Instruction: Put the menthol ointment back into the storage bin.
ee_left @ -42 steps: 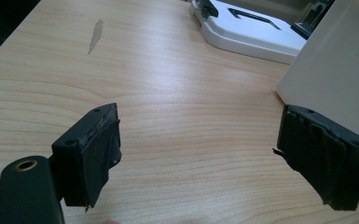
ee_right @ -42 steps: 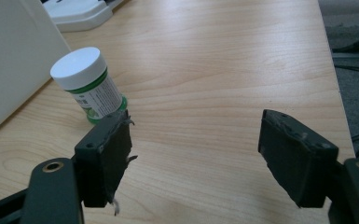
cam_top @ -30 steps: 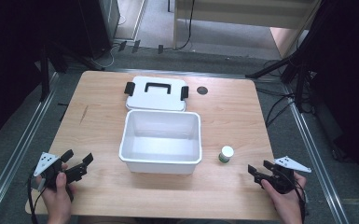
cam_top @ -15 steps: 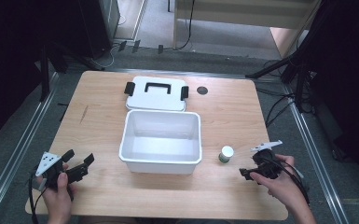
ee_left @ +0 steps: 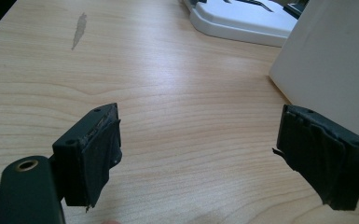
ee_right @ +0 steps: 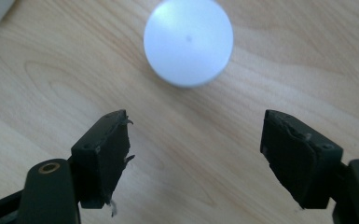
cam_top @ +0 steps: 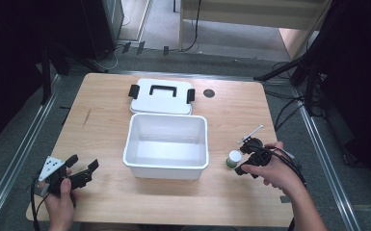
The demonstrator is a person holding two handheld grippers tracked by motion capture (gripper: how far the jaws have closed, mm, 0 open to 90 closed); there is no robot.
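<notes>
White-capped small jar (cam_top: 233,158) stands on the wooden table (cam_top: 106,120), just ahead of the right gripper (cam_top: 245,159), beyond its tips, not yet between them. Jaws wide apart, holding nothing. Likely step: grasp the jar; push forward so the cap centres between the jaws, then close. Left gripper (cam_top: 83,172) spread open, empty, beside the white bin (cam_top: 166,166), lid (cam_top: 161,96) beyond.

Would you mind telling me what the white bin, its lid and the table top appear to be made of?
The white bin looks like moulded plastic: smooth, slightly glossy walls with rounded corners and a rolled rim. Its lid seems the same white plastic, with black latches and handle, probably plastic too. The table top shows light wood grain with a matte finish; whether solid wood or laminate, I cannot tell.
</notes>
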